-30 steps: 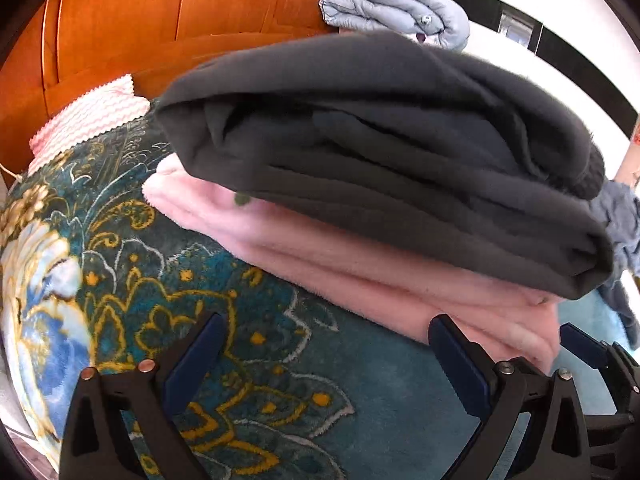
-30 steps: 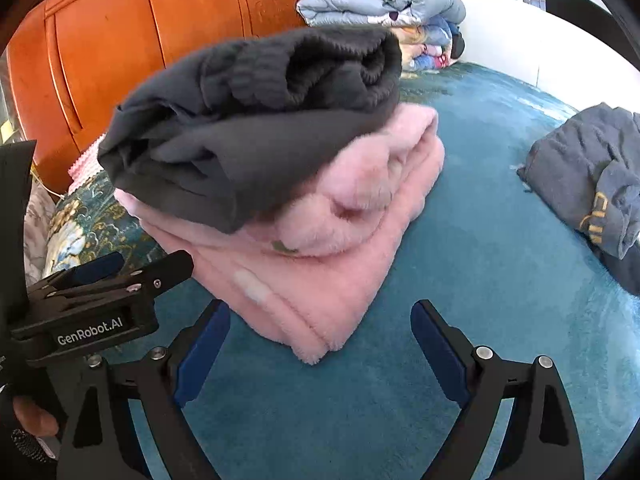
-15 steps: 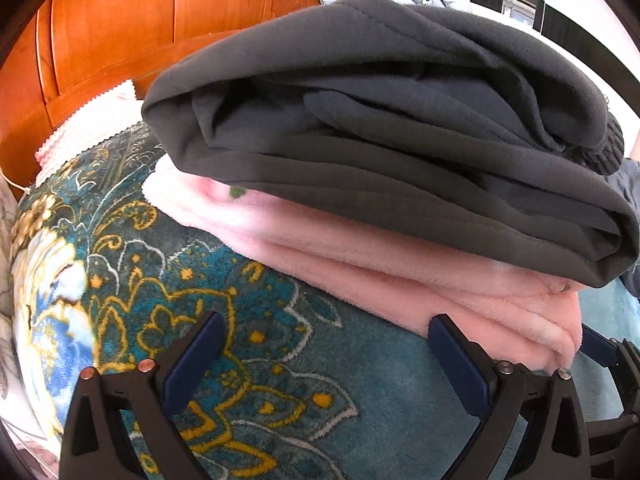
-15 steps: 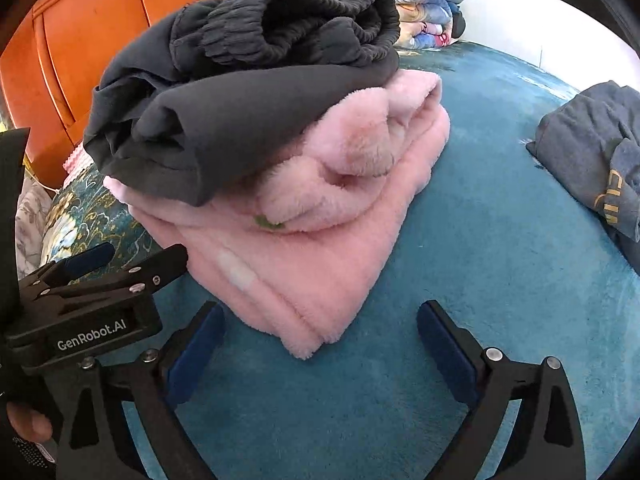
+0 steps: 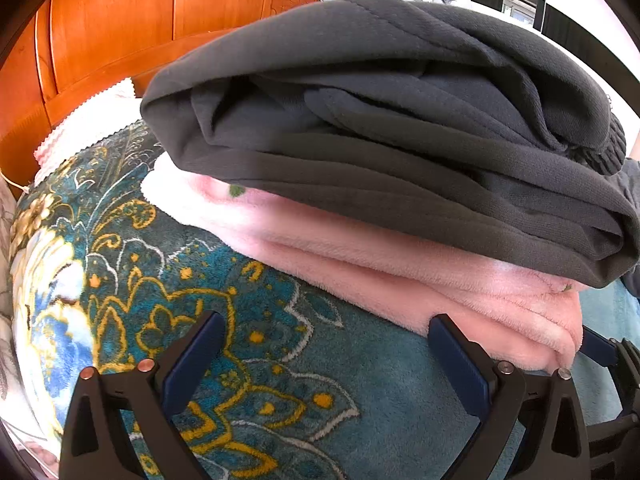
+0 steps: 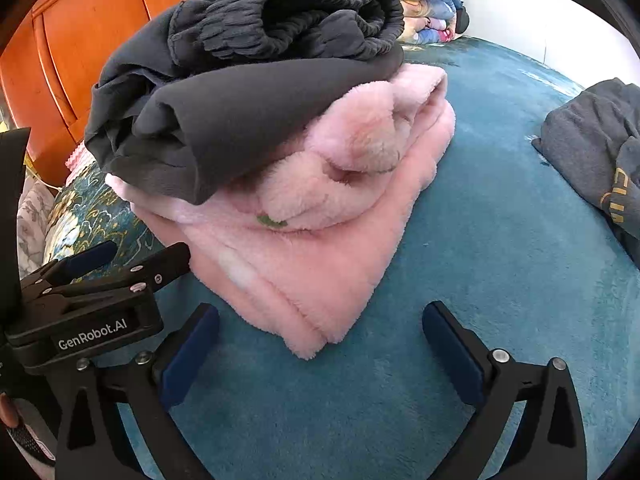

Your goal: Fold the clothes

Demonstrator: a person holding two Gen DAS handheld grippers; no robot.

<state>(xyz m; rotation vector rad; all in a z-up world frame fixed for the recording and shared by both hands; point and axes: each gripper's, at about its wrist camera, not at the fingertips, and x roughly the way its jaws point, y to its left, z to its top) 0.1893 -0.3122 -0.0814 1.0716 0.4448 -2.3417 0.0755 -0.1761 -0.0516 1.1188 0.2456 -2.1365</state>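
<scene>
Sliding under the pink fleece point(image 6: 312, 264) | left gripper point(image 5: 324, 356), right gripper point(image 6: 320, 340) jaws wide, empty | keep low so grey garment point(image 6: 248, 100) stays stacked

Both hand-held grippers, left point(image 5: 326, 354) and right point(image 6: 320, 344), gape empty.

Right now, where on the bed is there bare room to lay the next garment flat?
Bare teal blanket lies between the pink fleece stack and the unfolded grey garment, running forward past the open right claw. Crowded: the headboard side, where the dark grey fold tops the stack, and the far corner's bedding pile.
</scene>
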